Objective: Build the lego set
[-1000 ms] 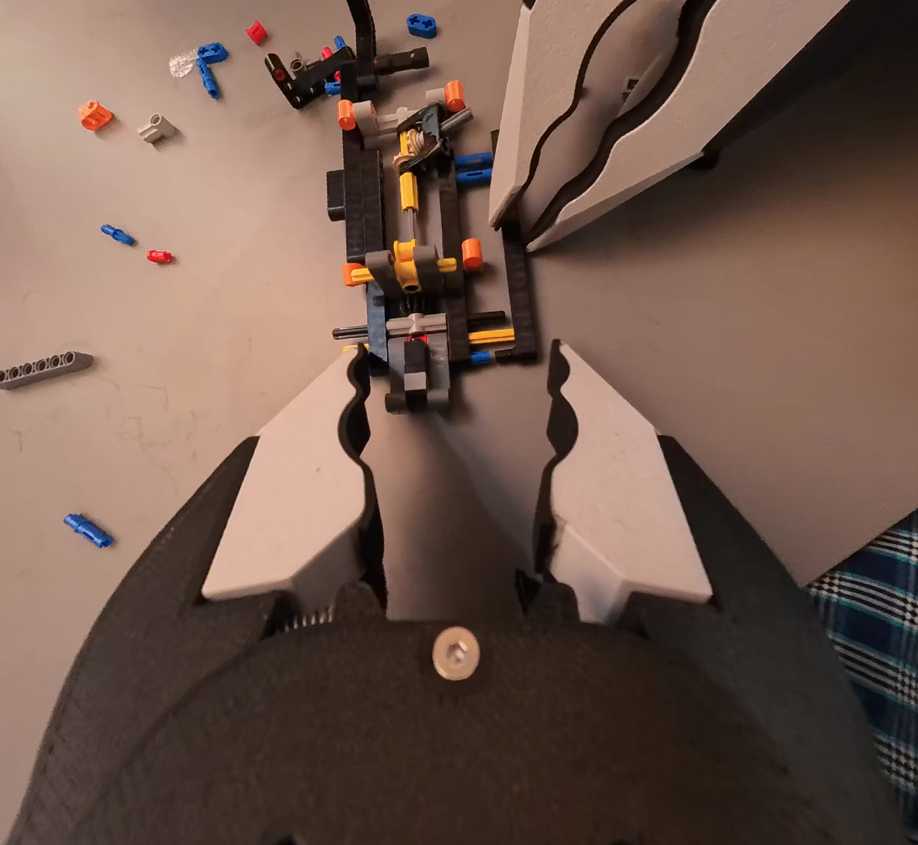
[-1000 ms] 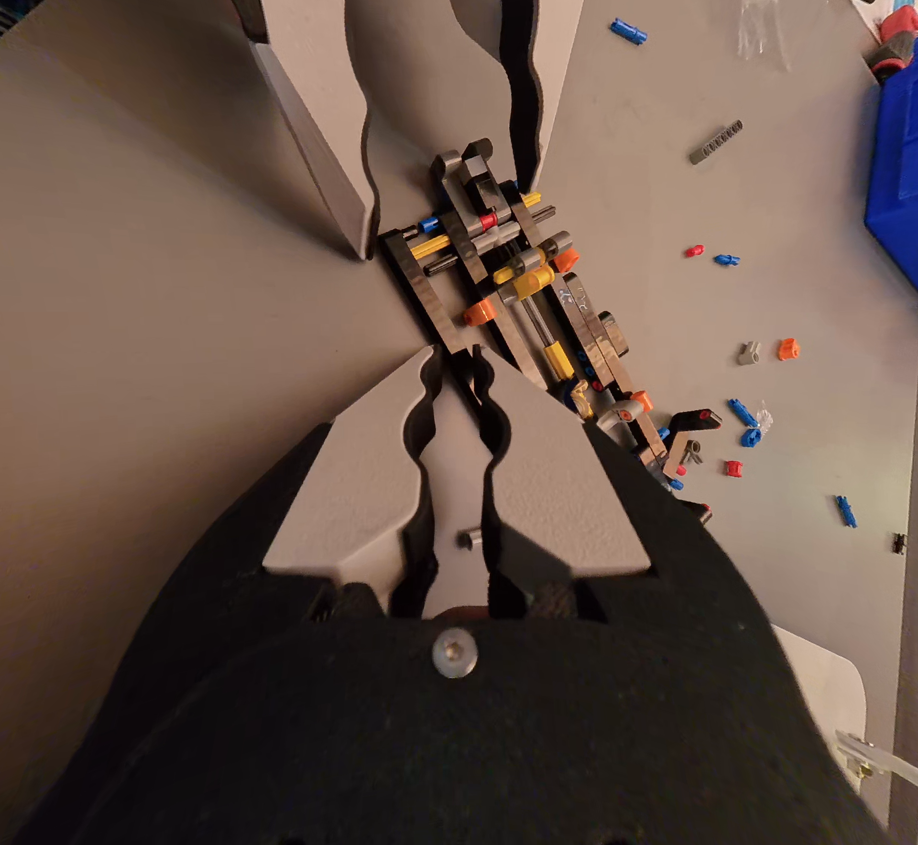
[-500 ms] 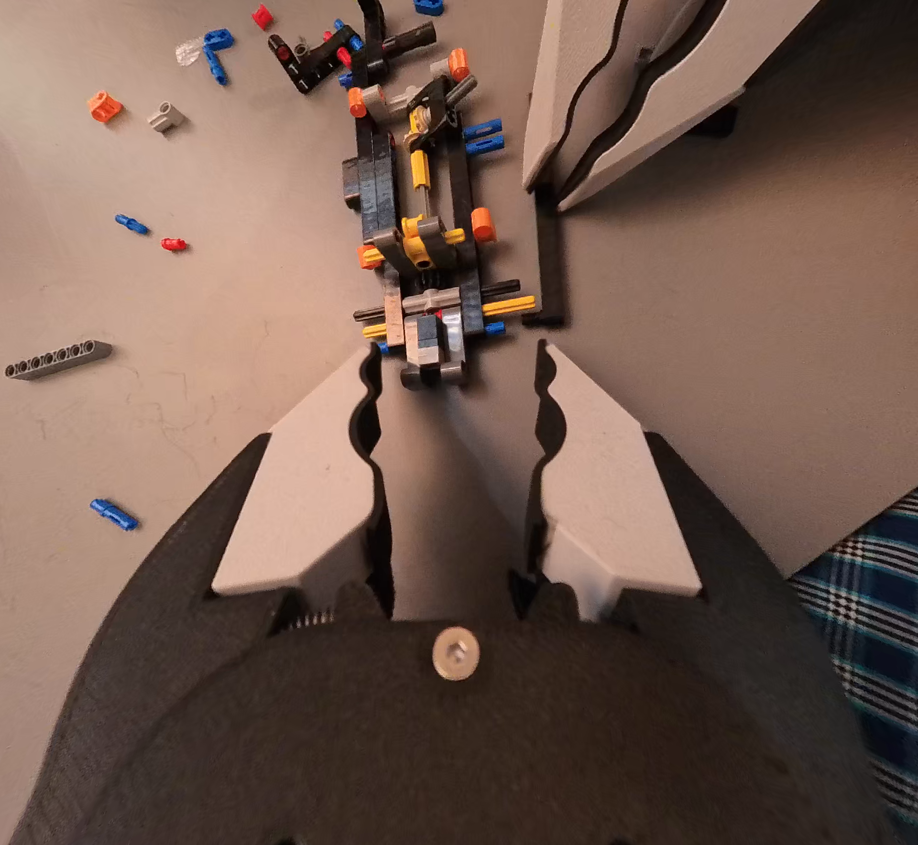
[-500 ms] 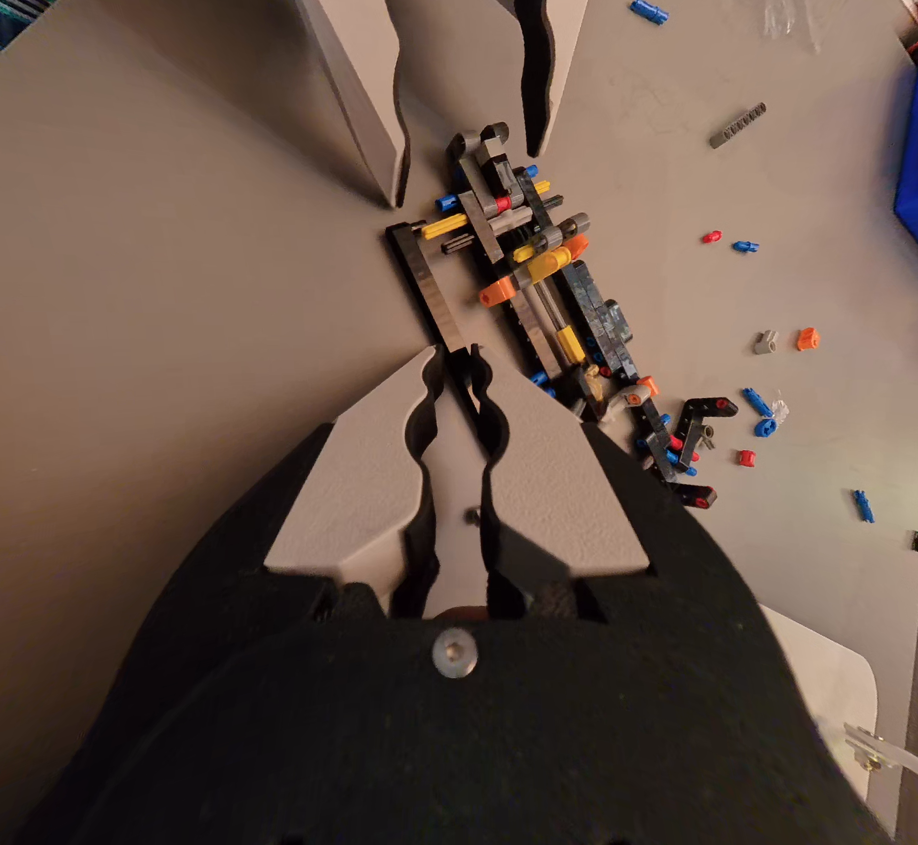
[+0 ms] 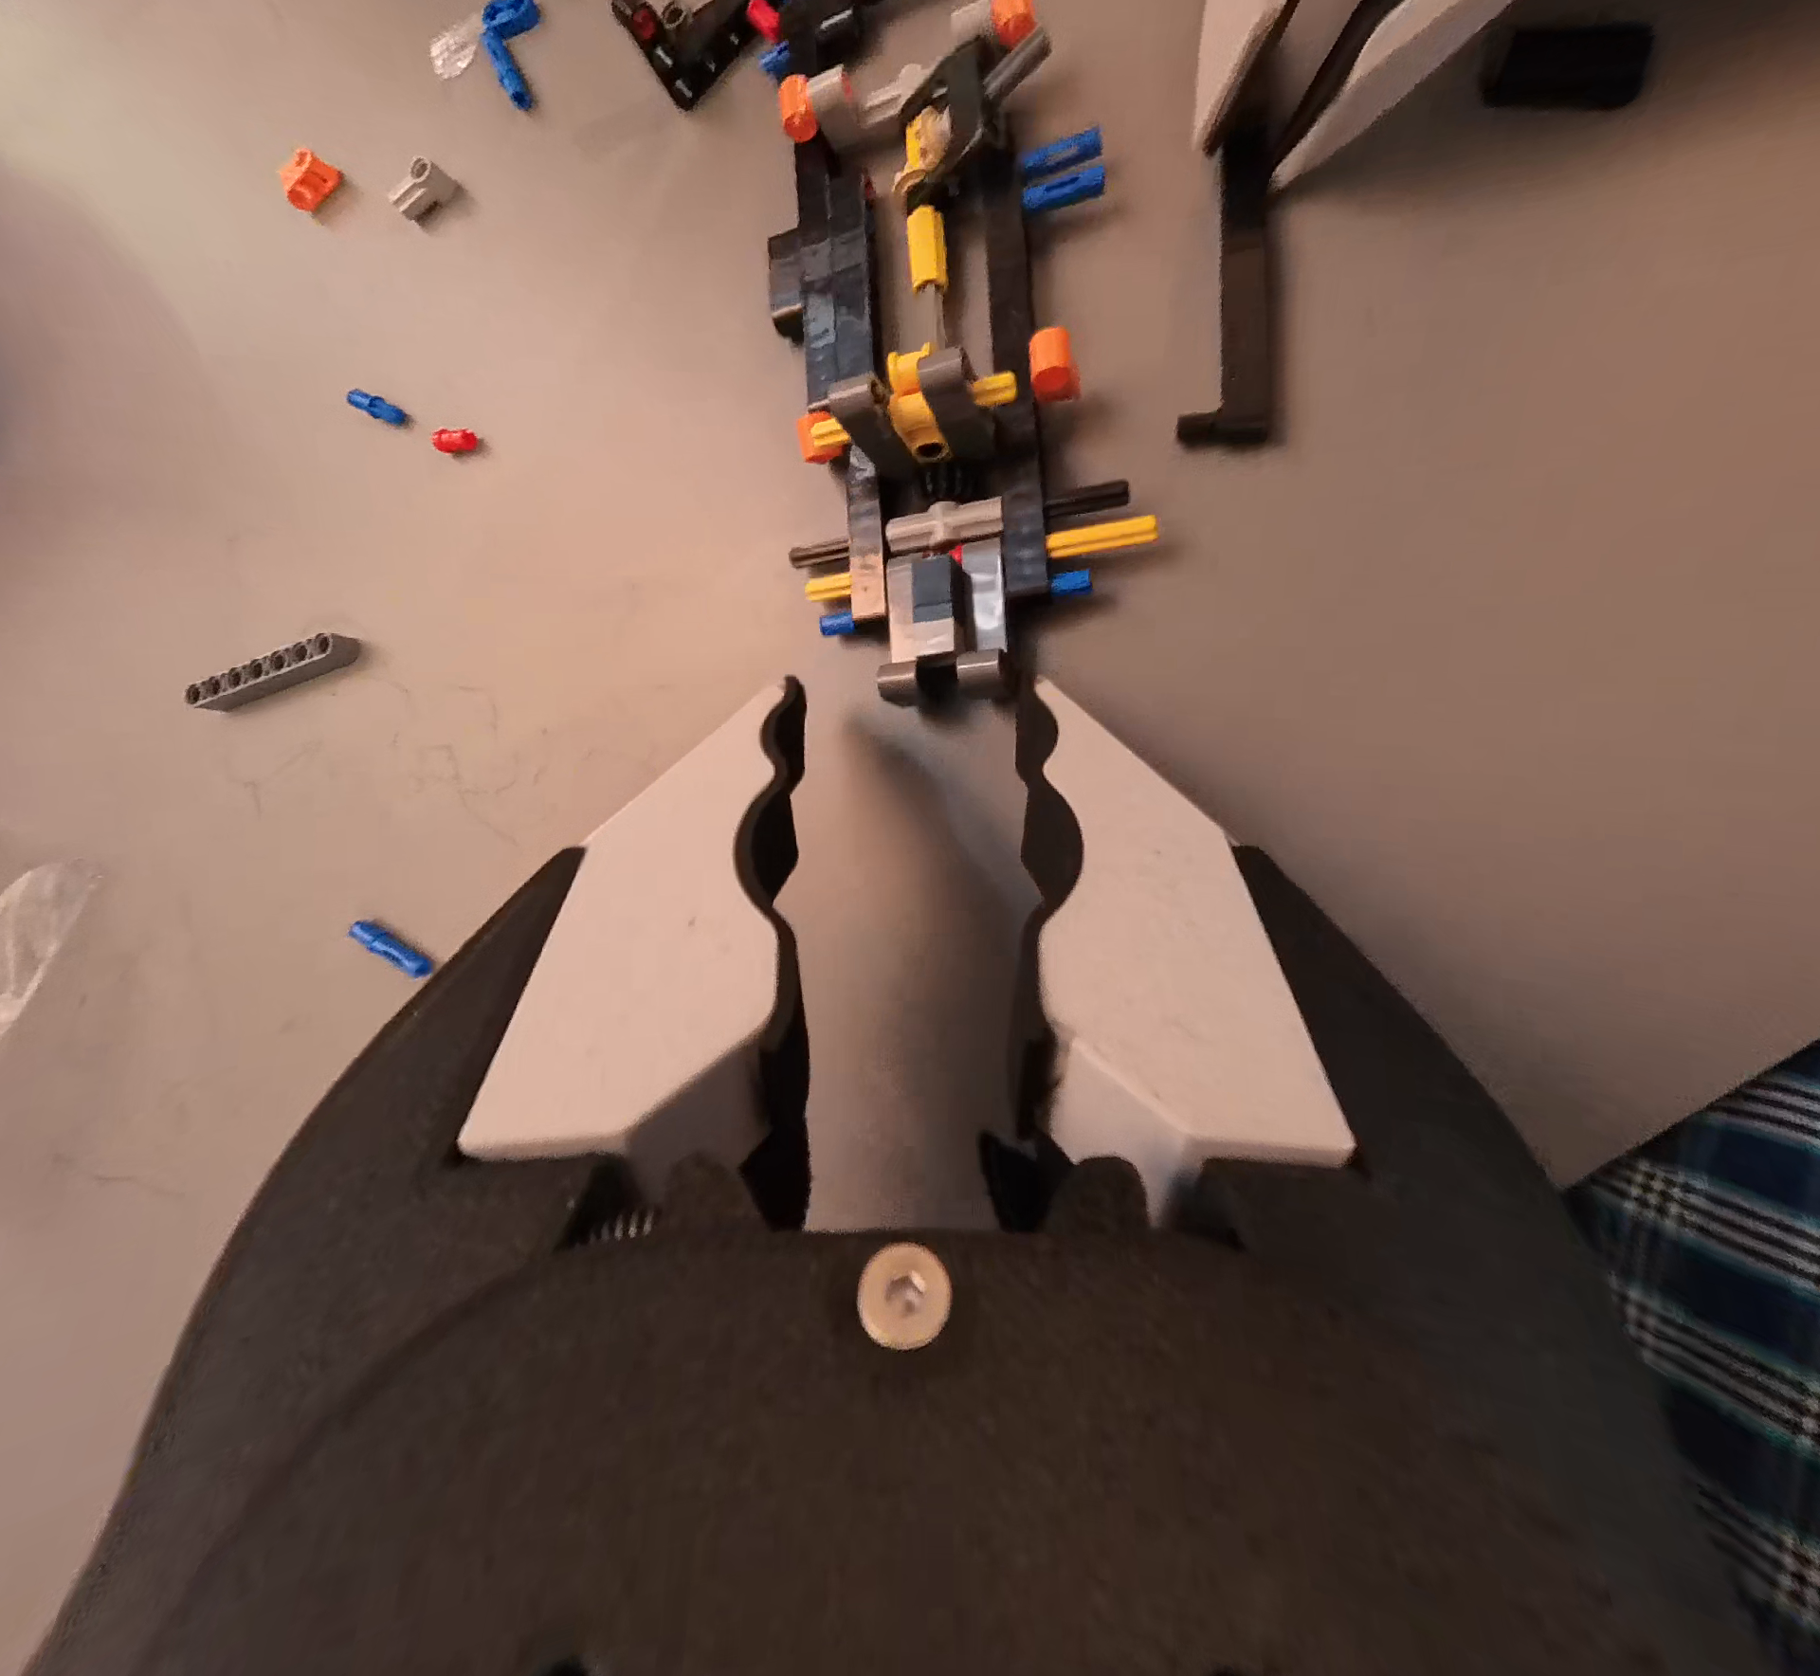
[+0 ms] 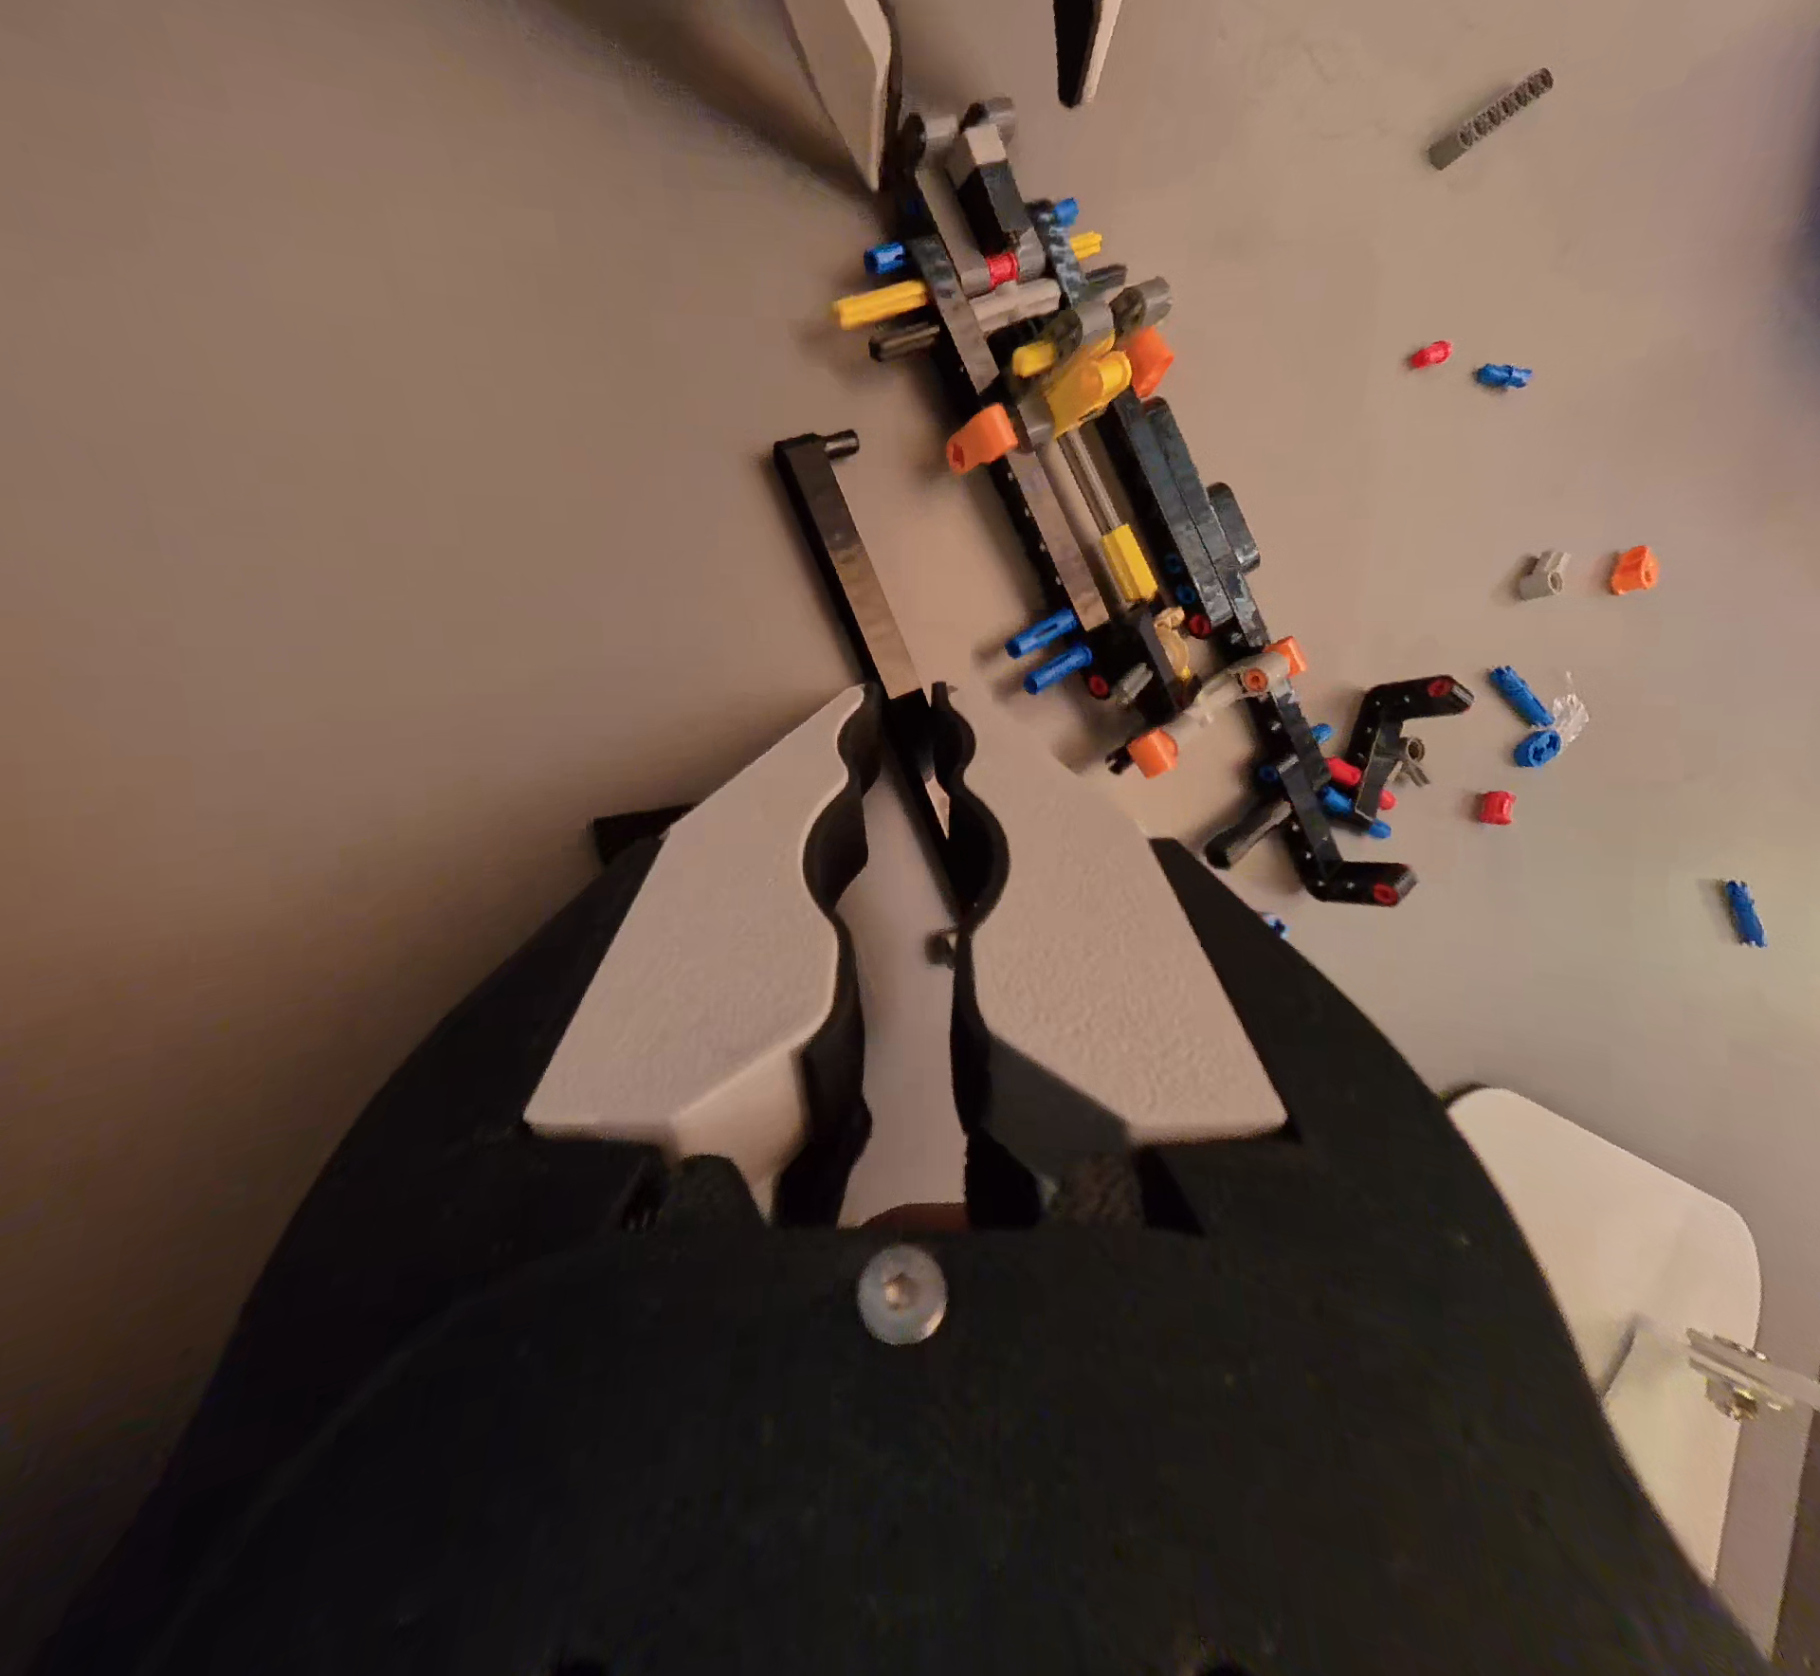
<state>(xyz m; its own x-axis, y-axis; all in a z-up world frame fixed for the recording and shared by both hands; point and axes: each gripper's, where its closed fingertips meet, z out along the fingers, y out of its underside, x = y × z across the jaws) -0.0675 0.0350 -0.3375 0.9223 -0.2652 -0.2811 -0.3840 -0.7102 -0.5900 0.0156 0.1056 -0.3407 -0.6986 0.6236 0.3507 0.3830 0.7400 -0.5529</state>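
The right gripper (image 6: 901, 693) is pinched shut on the near end of a long, thin black L-shaped lego beam (image 6: 845, 560). The beam is held so that it points away from the gripper, with its short bent foot at the far end. A little to the right of it, a long half-built lego frame of black beams with yellow, orange and blue pins (image 6: 1083, 486) is seen lying flat on the grey bench (image 6: 345, 447). The two long shapes lie almost side by side, but a clear strip of bench is left between them. Two blue pins (image 6: 1049, 649) stick out of the frame's side toward the beam, so it is likely that the beam must be slid sideways to the right, kept in line with the frame, to be pushed onto them.

The left gripper (image 5: 911, 693) is held open and empty, just beside the frame's other end, which is pointed into the gap between its fingers. It is the nearer one for steadying the frame.

Farther off, small loose pieces are scattered, among them a grey beam with holes (image 5: 271, 671).
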